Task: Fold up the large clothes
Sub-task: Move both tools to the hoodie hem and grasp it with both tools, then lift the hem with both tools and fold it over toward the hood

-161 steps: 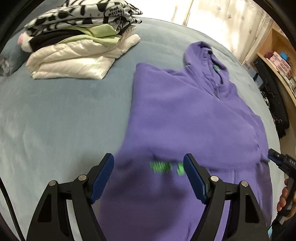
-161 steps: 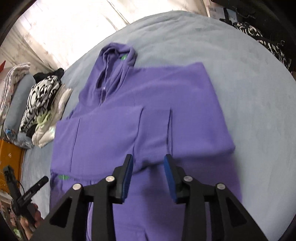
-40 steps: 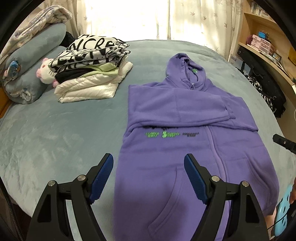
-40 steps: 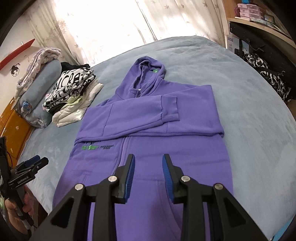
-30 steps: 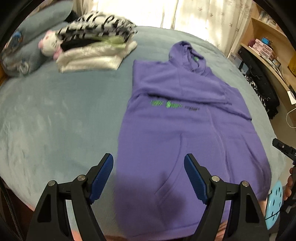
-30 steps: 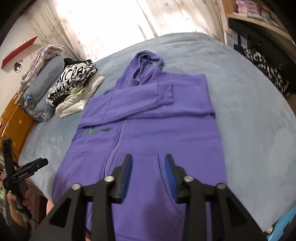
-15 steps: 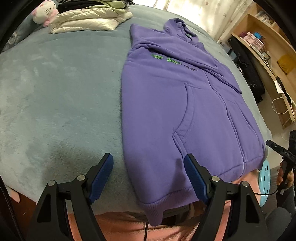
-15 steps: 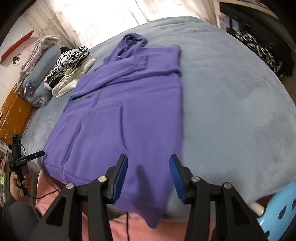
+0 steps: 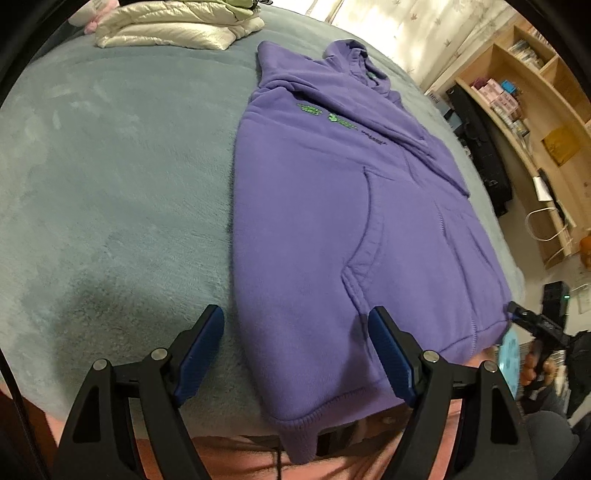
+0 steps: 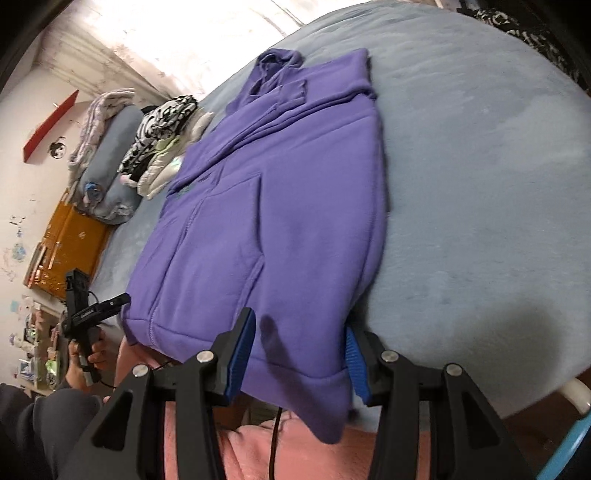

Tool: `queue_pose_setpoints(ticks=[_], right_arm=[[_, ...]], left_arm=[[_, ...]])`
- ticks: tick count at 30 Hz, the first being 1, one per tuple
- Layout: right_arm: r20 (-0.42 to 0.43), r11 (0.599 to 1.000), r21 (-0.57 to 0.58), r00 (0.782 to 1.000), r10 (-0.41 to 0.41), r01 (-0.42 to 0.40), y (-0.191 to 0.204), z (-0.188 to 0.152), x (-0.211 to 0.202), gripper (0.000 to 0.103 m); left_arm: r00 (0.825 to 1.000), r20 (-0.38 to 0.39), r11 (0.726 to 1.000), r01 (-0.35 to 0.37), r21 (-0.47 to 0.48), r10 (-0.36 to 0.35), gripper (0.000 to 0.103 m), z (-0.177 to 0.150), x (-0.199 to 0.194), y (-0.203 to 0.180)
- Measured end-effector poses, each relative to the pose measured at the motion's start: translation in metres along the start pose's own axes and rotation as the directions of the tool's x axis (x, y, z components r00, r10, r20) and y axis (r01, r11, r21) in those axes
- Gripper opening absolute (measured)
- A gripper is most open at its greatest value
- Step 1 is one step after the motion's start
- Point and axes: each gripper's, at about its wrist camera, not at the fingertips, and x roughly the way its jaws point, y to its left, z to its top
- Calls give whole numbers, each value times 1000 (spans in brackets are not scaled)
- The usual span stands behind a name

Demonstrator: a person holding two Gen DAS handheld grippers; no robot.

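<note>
A purple hoodie (image 9: 332,206) lies face up on the grey-blue bed (image 9: 110,184), sleeves folded across its chest and hood toward the far side. Its hem hangs a little over the near bed edge. My left gripper (image 9: 295,356) is open and low over the hem's left corner, which sits between the fingers without touching the pads. In the right wrist view the hoodie (image 10: 280,206) runs away from my right gripper (image 10: 298,358), which is open around the hem's right corner. Each view shows the other gripper beside the bed: the right gripper (image 9: 528,319) and the left gripper (image 10: 98,312).
A stack of folded clothes (image 9: 173,27) (image 10: 162,129) sits at the far left of the bed beside a rolled blanket (image 10: 110,170). Pink fabric (image 10: 258,446) hangs below the bed edge. Wooden shelves (image 9: 535,96) and a blue stool (image 9: 511,356) stand to the right.
Both grippers came down and back toward the near bed edge, from over the hoodie's body to its hem corners. Both views tilted downward. Neither gripper's jaws changed width.
</note>
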Motion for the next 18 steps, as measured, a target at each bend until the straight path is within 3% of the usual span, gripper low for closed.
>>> queue_pose_setpoints(ticks=[3, 7, 12, 14, 16, 18], right_arm=[[0, 999, 19, 1000, 27, -27, -3, 3, 7, 44], [3, 1000, 21, 1000, 18, -18, -2, 7, 14, 40], [8, 1000, 24, 1000, -4, 4, 3, 10, 21, 18], [15, 1000, 6, 1000, -17, 17, 6, 10, 21, 14], [27, 999, -19, 999, -47, 47, 14, 9, 19, 13], [39, 997, -31, 997, -63, 65, 19, 9, 17, 12]], left_arm=[[999, -2, 999, 44, -17, -45, 78, -1, 1, 2], [999, -9, 999, 45, -26, -45, 78, 1, 6, 1], [999, -33, 999, -15, 33, 16, 78, 6, 18, -19], [999, -38, 997, -35, 63, 37, 77, 8, 23, -30], [998, -33, 996, -47, 70, 50, 62, 10, 25, -37], [999, -30, 999, -17, 39, 19, 19, 13, 26, -39]])
